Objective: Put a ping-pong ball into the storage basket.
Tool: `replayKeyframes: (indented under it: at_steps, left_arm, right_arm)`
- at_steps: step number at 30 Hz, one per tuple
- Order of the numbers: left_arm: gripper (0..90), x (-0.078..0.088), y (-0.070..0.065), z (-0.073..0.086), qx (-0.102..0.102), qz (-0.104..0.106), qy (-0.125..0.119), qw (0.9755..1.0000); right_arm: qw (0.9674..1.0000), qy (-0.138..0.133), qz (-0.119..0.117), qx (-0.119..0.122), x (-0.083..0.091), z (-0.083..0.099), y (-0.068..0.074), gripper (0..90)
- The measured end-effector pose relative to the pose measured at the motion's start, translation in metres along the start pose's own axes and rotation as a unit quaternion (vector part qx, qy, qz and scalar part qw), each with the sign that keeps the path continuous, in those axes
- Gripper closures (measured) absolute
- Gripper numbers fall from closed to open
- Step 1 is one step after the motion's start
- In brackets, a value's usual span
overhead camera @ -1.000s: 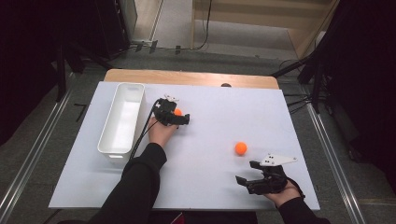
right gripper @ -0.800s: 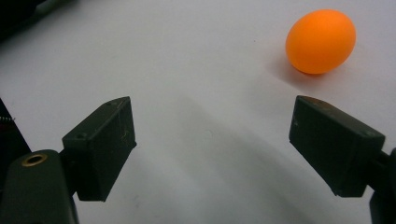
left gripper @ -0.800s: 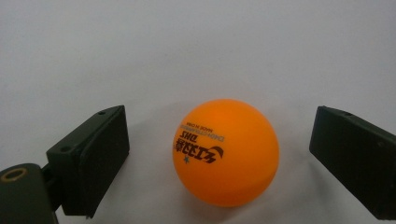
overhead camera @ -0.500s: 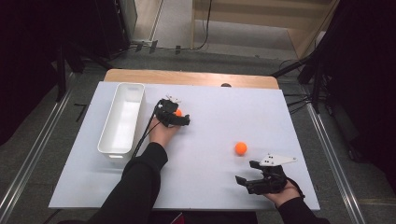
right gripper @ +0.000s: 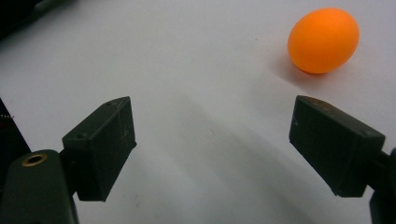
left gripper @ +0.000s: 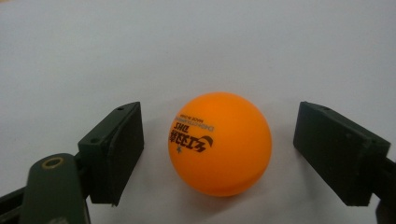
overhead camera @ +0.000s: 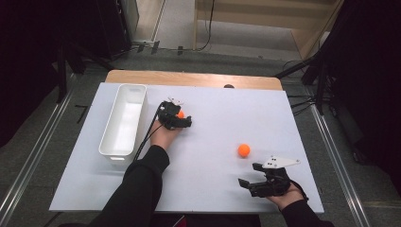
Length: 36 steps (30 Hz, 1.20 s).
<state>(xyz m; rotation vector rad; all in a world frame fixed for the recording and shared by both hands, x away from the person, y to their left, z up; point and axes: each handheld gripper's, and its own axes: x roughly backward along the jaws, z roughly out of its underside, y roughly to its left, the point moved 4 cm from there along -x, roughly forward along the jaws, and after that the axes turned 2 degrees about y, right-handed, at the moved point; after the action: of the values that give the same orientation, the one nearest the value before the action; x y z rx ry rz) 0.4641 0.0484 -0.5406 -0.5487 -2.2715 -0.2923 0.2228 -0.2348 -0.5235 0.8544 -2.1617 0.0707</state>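
An orange ping-pong ball (left gripper: 219, 142) with black print lies on the white table sheet between the jaws of my left gripper (left gripper: 219, 119). The jaws have just been closing, but a gap still shows on each side of the ball, so the pads are not touching it. From above, that gripper (overhead camera: 177, 117) sits just right of the white bin with the ball (overhead camera: 180, 114) at its tips. A second, plain orange ball (overhead camera: 243, 150) rests farther right. My right gripper (overhead camera: 249, 175) stays low near the front edge, open and empty, with that ball (right gripper: 323, 40) ahead and to the right of its jaws.
A long white bin (overhead camera: 140, 89) stands at the left of the sheet (overhead camera: 213, 189), close beside the left hand. A wooden table edge (overhead camera: 189, 78) runs along the far side. A black cable trails from the left gripper along the forearm.
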Motion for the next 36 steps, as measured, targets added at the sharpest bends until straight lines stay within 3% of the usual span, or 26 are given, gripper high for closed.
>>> replayKeyframes:
  at_steps: [3,23,36]
  left_arm:
    - [25.6,0.0024,-0.0016,0.0014,0.001,0.002,-0.007,1.0000]
    - [49.0,0.0069,0.0002,0.0037,0.005,-0.003,-0.017,0.9998]
    - [50.4,0.0071,0.0006,0.0038,0.002,0.001,-0.019,0.9998]
  right_arm:
    - [1.0000,0.000,0.000,0.000,0.0001,0.0001,-0.0001,12.9]
    - [1.0000,0.004,-0.003,0.001,-0.0007,0.0001,0.0013,12.9]
    - [1.0000,0.005,-0.006,0.006,-0.0007,0.0001,0.0010,12.9]
